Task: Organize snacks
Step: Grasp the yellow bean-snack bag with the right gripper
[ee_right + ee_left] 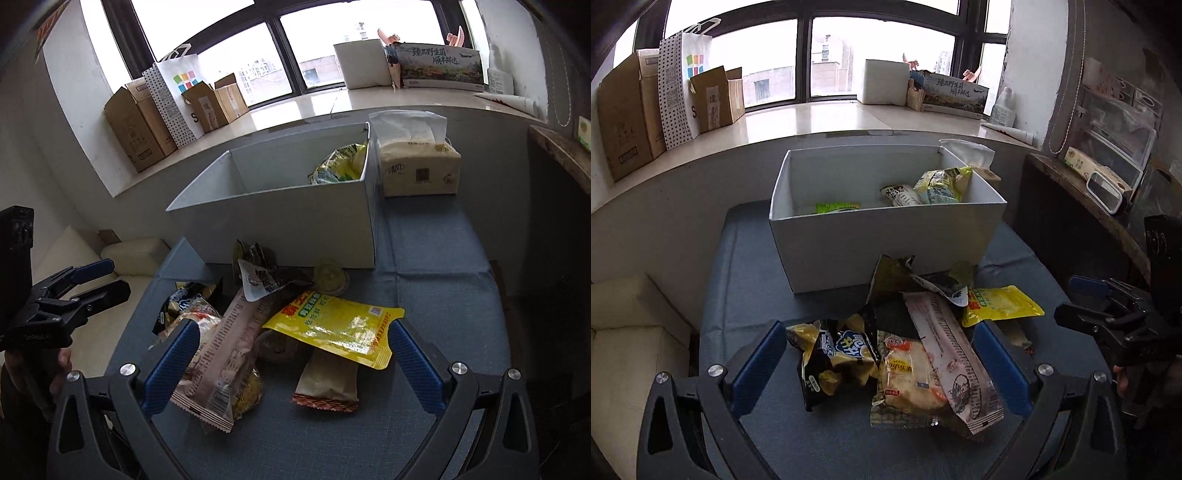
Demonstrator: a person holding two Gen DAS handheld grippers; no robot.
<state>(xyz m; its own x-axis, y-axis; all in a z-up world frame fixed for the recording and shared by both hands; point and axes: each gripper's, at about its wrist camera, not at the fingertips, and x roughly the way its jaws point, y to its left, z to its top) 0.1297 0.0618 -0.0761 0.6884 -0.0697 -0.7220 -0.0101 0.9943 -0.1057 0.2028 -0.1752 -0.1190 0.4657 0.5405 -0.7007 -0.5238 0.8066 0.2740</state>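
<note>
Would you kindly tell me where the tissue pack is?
In the right wrist view, the tissue pack sits on the blue table, just right of the white box.

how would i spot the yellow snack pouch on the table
Find the open white cardboard box on the blue cloth-covered table. A pile of snacks lies before it. At its right edge lies the flat bright yellow plastic pouch, the only solid yellow, glossy one there.

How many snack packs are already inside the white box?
3 visible: a green pack low at left, a white-and-black pack, a yellow-green bag at right. Others may be hidden below the white box rim.
</note>
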